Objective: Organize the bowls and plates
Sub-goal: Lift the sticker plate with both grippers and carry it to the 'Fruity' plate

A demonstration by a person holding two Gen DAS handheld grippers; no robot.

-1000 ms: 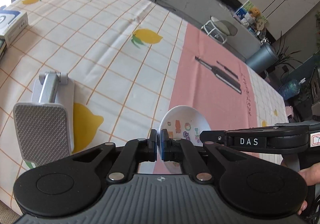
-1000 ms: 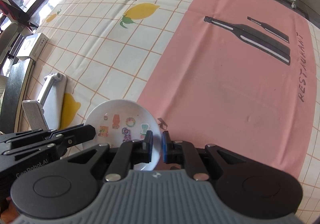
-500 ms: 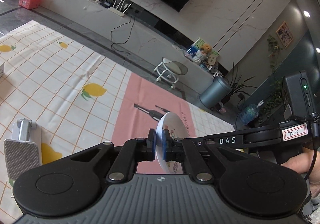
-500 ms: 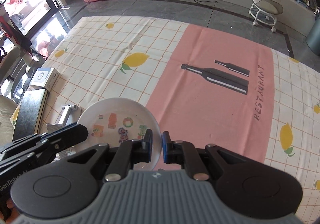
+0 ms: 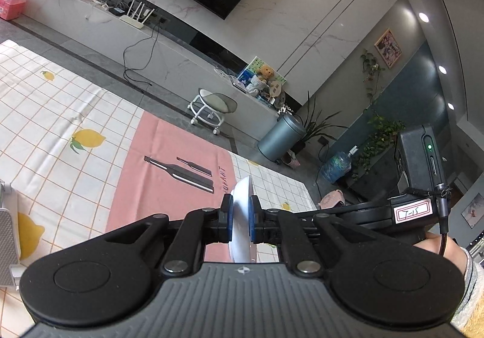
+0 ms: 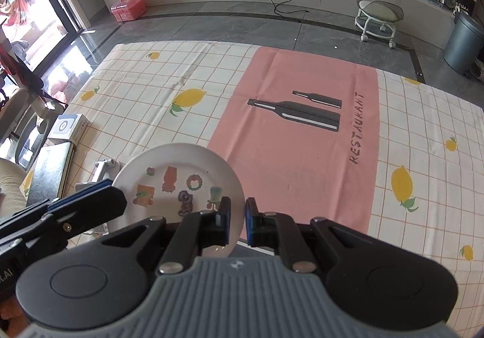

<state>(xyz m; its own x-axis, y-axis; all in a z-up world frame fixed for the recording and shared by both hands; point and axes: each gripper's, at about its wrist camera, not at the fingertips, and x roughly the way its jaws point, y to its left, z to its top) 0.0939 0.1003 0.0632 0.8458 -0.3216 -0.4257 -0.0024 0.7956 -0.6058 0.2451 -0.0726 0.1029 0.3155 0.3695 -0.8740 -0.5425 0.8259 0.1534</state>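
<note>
both sets of jaws are clamped on one white plate (image 6: 181, 186), held in the air above the table: the left gripper (image 5: 241, 218) pinches one edge, the right gripper (image 6: 236, 221) the opposite rim. a phone stand (image 6: 101, 170) and small white box (image 6: 68, 126) lie below on the lemon-print tablecloth (image 6: 211, 114), beside its pink panel (image 6: 302, 156). a wheeled stool (image 6: 378, 17) and grey bin (image 6: 462, 41) stand on the floor beyond.

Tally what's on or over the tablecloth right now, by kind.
Plates: 1, the white plate, gripped by both the left gripper and the right gripper
Boxes: 1, the white box
Phone stands: 1, the stand
Total: 3
</note>
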